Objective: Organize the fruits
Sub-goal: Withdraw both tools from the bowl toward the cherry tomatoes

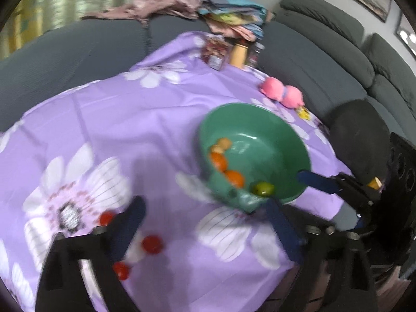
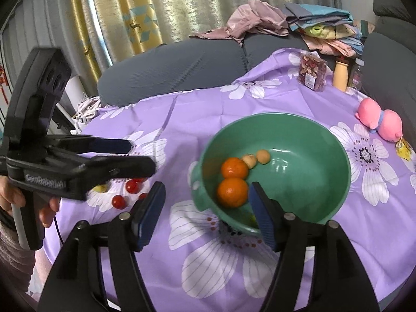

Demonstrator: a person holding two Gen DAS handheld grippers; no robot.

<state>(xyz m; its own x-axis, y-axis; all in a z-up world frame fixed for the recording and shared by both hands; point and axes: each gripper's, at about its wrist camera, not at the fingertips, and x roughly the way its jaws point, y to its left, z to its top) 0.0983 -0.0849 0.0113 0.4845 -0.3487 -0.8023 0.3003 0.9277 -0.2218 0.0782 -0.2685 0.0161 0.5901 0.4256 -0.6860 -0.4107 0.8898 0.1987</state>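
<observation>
While both my grippers hang open, fruit's half sorted.
Left gripper (image 1: 205, 223) and right gripper (image 2: 206, 202) hold nothing; oranges (image 2: 232, 192) sit in the bowl (image 2: 335, 140).

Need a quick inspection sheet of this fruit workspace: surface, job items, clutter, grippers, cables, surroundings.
Surface: purple floral tablecloth covers the table.
Job's things: green bowl holds two oranges, two small tan fruits and a green fruit; cherry tomatoes lie loose on the cloth beside it.
Clutter: pink plush toy, snack packet, tan bottle at the far edge.
Grippers: left gripper open, empty; right gripper open, empty, at the bowl's near rim.
Cables: thin cord below the left handle.
Surroundings: grey sofa, piled laundry, curtains.
</observation>
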